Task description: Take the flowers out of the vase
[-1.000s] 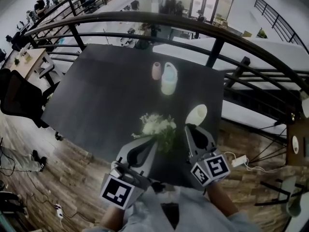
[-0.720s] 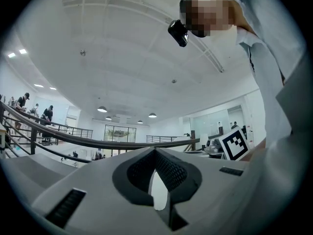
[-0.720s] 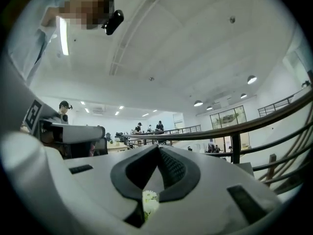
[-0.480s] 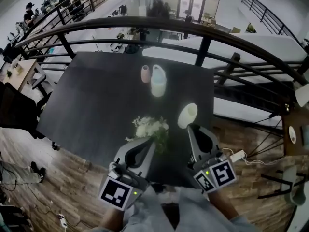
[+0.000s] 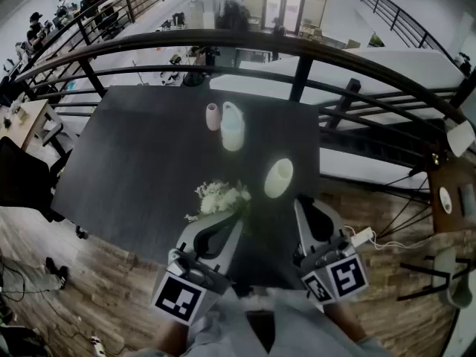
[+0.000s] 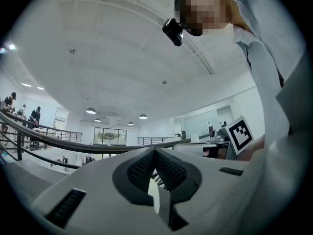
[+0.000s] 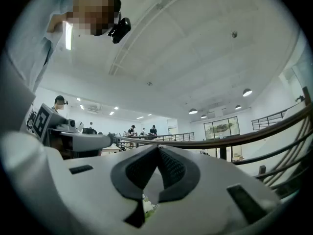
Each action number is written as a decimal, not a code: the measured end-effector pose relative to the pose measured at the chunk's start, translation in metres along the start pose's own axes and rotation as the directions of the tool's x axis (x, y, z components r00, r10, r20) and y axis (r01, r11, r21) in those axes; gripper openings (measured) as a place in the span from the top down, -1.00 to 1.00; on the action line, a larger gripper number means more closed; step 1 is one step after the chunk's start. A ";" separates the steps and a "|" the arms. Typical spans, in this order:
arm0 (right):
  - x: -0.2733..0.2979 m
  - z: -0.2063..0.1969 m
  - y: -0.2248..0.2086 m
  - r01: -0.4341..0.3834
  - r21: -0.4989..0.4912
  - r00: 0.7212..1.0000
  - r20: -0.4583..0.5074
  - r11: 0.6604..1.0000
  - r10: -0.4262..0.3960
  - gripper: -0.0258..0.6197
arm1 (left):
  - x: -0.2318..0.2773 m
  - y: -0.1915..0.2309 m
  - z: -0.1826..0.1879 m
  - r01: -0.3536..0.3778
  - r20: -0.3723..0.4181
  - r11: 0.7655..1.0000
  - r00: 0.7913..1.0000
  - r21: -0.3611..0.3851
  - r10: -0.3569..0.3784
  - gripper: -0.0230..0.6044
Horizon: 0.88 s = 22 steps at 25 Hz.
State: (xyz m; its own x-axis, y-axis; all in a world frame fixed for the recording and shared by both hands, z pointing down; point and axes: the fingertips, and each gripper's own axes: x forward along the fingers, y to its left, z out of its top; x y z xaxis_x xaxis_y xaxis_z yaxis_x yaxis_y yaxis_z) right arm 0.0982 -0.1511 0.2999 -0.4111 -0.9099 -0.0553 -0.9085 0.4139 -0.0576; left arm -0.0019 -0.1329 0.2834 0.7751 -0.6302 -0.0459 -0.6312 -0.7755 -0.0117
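A bunch of white flowers (image 5: pixel 219 197) with green stems is out of the vase, right at the tip of my left gripper (image 5: pixel 236 218). That gripper looks shut, and thin stems show in the gap under its pads (image 6: pixel 155 153). The cream vase (image 5: pixel 279 177) stands alone on the dark table (image 5: pixel 149 162), and a cream sliver of the vase (image 6: pixel 154 199) shows low between the left jaws. My right gripper (image 5: pixel 303 201) is shut and empty, a little nearer and to the right of the vase. The flowers (image 7: pixel 146 208) peek out below the right gripper (image 7: pixel 157 148).
At the back of the table stand a white jug (image 5: pixel 232 126) and a small pink vase (image 5: pixel 213 116). A dark curved railing (image 5: pixel 297 44) runs behind and to the right of the table. Wooden floor (image 5: pixel 111 274) lies on the near side.
The right gripper has drawn back from the vase, rightward and toward me, leaving it standing. The left gripper and flowers have shifted slightly right over the table.
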 end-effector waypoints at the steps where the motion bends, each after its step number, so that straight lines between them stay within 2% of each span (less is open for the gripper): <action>1: -0.001 0.001 -0.001 0.003 -0.003 1.000 0.002 1.000 -0.003 0.93 | 0.000 -0.001 0.001 0.004 0.004 1.000 1.000 -0.001 -0.004 0.93; 22: 0.007 0.003 -0.002 0.000 0.046 1.000 0.015 0.999 0.000 0.93 | -0.002 0.003 0.003 0.000 0.015 1.000 1.000 0.000 0.000 0.93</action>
State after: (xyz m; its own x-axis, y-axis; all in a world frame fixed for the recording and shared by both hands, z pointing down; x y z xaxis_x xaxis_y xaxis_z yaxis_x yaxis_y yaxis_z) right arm 0.0971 -0.1585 0.2964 -0.4096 -0.9096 -0.0699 -0.9039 0.4150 -0.1035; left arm -0.0054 -0.1340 0.2800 0.7749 -0.6292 -0.0610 -0.6309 -0.7758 -0.0122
